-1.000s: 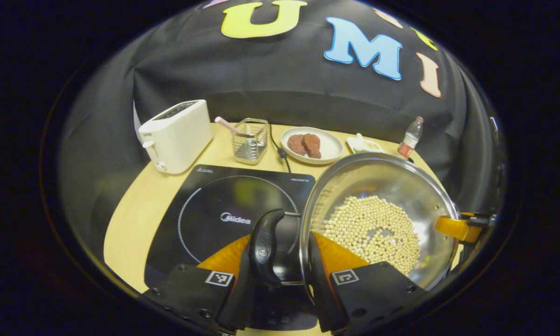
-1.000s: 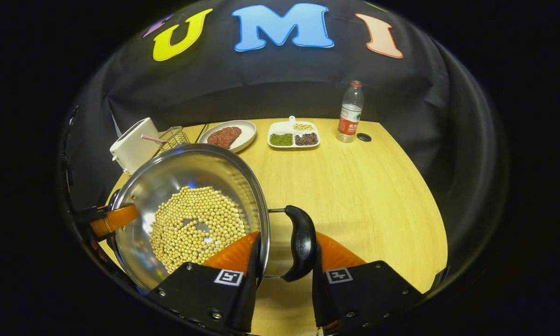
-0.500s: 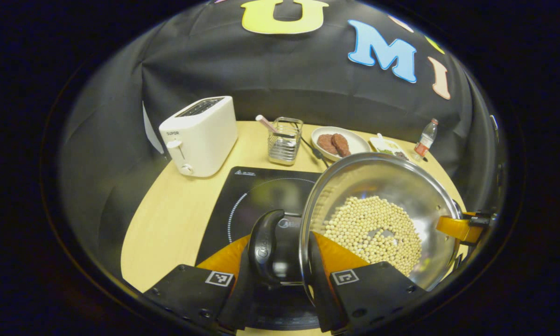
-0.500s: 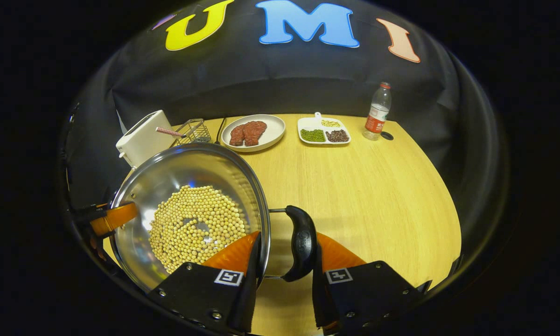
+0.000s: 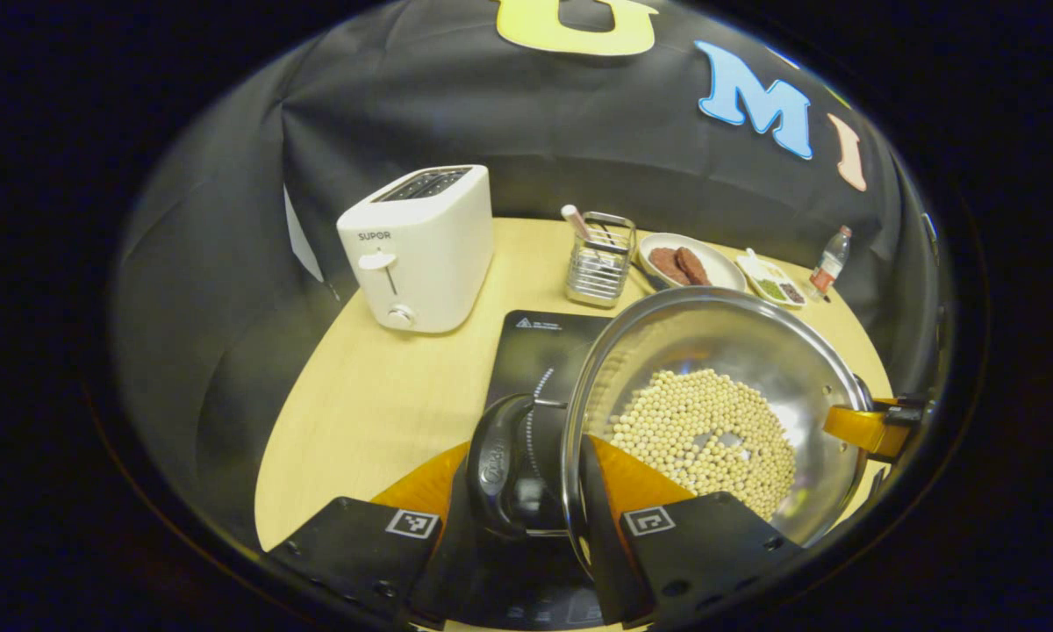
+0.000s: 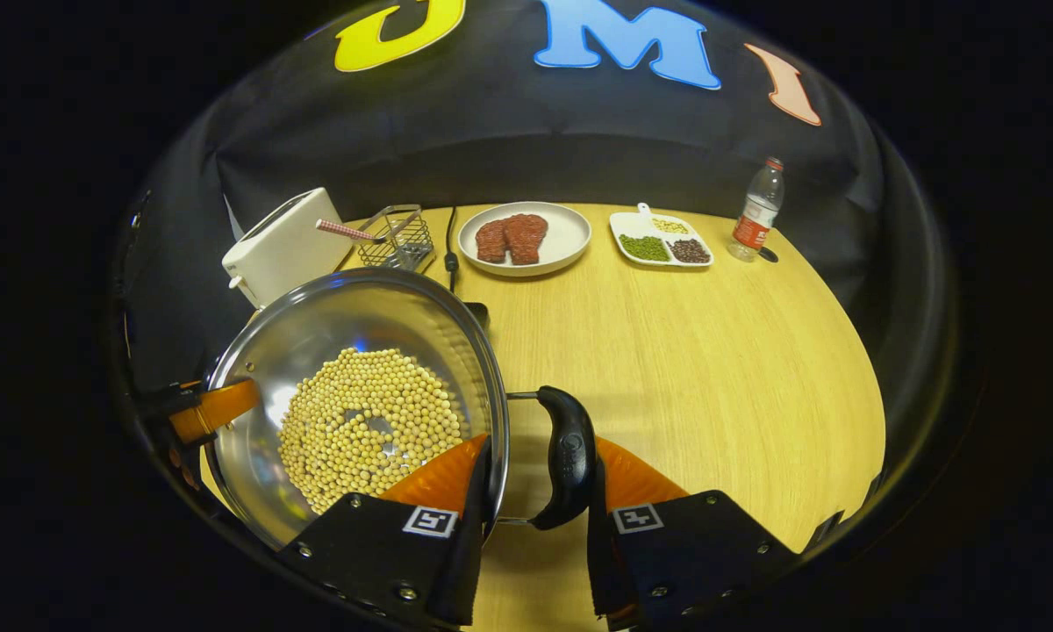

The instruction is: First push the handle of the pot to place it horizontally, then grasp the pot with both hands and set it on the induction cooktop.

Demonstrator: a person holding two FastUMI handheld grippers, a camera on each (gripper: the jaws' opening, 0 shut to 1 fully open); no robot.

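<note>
Carrying the pot (image 5: 711, 412) by both side handles — left tongs (image 5: 526, 491) clamp the left handle (image 5: 500, 465), right tongs (image 6: 535, 474) the right handle (image 6: 570, 456). It hangs over the induction cooktop (image 5: 535, 342), right of centre; the left hand is nearer.

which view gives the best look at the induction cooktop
The left gripper view. The black induction cooktop lies just beyond the pot, its far edge and part of its ring marking bare. In the right gripper view, only a small dark corner of it peeks past the pot's rim, beside the cable.
</note>
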